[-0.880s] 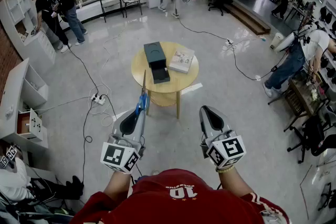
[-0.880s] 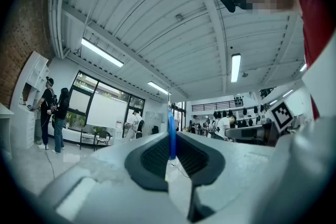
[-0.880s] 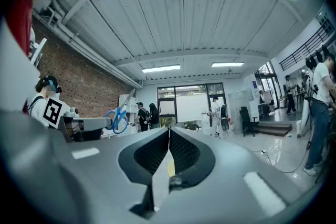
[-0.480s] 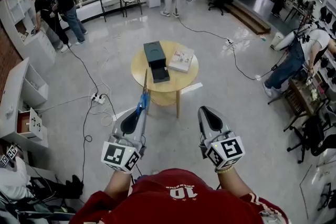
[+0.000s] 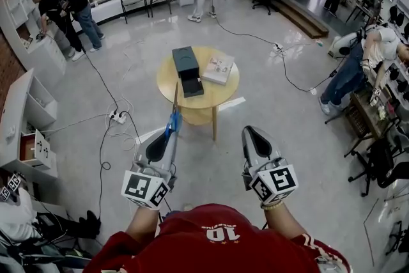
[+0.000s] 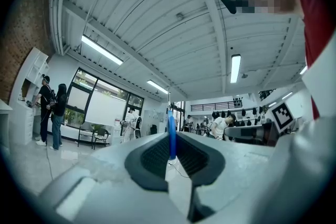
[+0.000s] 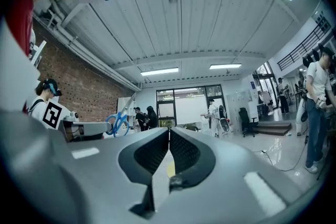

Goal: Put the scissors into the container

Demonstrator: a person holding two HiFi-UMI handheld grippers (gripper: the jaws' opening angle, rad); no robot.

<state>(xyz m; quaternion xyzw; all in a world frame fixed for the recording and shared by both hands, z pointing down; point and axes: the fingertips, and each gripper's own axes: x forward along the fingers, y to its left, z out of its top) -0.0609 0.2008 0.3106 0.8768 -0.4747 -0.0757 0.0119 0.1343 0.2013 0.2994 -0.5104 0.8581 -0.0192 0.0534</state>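
Blue-handled scissors [image 5: 173, 113] pinched by the handle in the left gripper [image 5: 167, 136], jaws nearly together on it, blades aimed at the round wooden table [image 5: 211, 96], short of its near edge and off its top. On that table, dark container [image 5: 186, 67] near the middle, booklet [image 5: 219, 69] just beside it. Right gripper [image 5: 250, 134] closed tight on nothing, short of the table's near edge.

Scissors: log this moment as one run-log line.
left hand-held gripper: shut on scissors; right hand-held gripper: shut, empty; container: on table
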